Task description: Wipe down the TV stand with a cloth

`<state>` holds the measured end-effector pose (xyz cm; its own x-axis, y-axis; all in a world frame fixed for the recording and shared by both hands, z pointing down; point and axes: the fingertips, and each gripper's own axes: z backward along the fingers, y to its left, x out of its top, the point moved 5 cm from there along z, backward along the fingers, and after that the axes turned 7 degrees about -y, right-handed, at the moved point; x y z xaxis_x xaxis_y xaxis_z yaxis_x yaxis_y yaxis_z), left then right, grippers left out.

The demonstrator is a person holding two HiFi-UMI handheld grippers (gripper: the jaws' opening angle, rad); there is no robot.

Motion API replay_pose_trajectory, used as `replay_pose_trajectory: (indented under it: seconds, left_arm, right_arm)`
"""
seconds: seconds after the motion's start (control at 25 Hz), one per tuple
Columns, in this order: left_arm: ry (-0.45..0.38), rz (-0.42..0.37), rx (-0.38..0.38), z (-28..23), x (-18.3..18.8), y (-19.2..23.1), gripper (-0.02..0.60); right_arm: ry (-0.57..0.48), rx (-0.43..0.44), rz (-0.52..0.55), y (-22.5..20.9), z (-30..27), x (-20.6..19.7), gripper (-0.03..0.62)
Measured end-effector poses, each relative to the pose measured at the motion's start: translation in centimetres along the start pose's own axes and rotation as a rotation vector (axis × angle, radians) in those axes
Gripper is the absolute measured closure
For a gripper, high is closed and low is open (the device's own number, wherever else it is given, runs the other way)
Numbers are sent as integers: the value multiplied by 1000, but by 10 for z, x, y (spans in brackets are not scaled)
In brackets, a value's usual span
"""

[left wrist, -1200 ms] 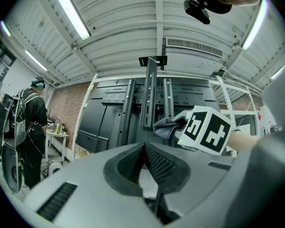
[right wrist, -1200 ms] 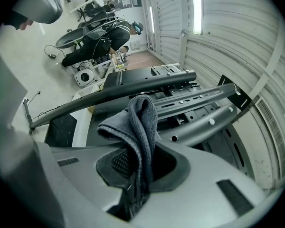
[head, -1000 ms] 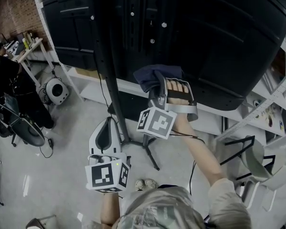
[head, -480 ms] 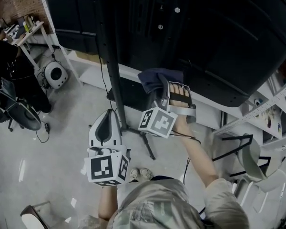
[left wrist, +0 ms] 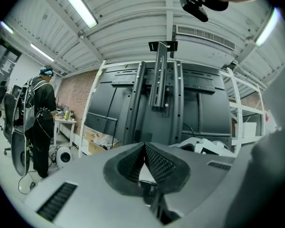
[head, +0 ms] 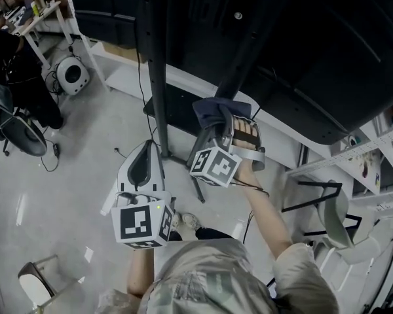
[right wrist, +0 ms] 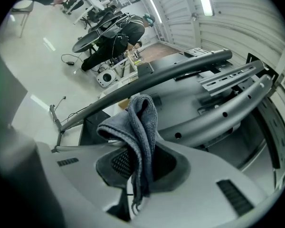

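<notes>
The dark TV stand has an upright post [head: 158, 64], a slanted post [right wrist: 171, 75] and a flat base [head: 177, 113] on the floor. It carries the big black TV back [head: 295, 38]. My right gripper [head: 217, 122] is shut on a folded blue-grey cloth [head: 216, 106], which lies against the slanted post above the base. In the right gripper view the cloth [right wrist: 140, 120] stands up between the jaws of this gripper [right wrist: 138, 156]. My left gripper [head: 146, 149] hangs lower left, away from the stand, with nothing in it. Its jaws meet in the left gripper view [left wrist: 145, 147], facing the stand's columns [left wrist: 161, 80].
A person in dark clothes [head: 13, 51] stands at the far left by a small table [head: 42, 5]. A round white device [head: 72, 74] and cables lie on the floor. White shelving [head: 373, 149] and a chair [head: 334, 221] crowd the right side.
My right gripper with the cloth has slid a little down the slanted post toward the base. The head view has tipped lower. My left gripper has barely moved.
</notes>
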<state>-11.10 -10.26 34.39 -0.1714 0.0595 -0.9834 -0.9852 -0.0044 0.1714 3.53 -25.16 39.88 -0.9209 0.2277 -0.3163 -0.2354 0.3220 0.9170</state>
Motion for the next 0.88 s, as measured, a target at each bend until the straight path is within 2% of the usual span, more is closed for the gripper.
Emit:
replay_pose_trajectory:
  seconds: [0.48,0.88]
  left_arm:
    - [102,31,28,1,-42,5,566]
    - [244,68,130,15,-103,17,566]
  right_arm:
    - [39,142,-17,75,-18,-25,537]
    - [63,296,-28,165,-43,-58,537]
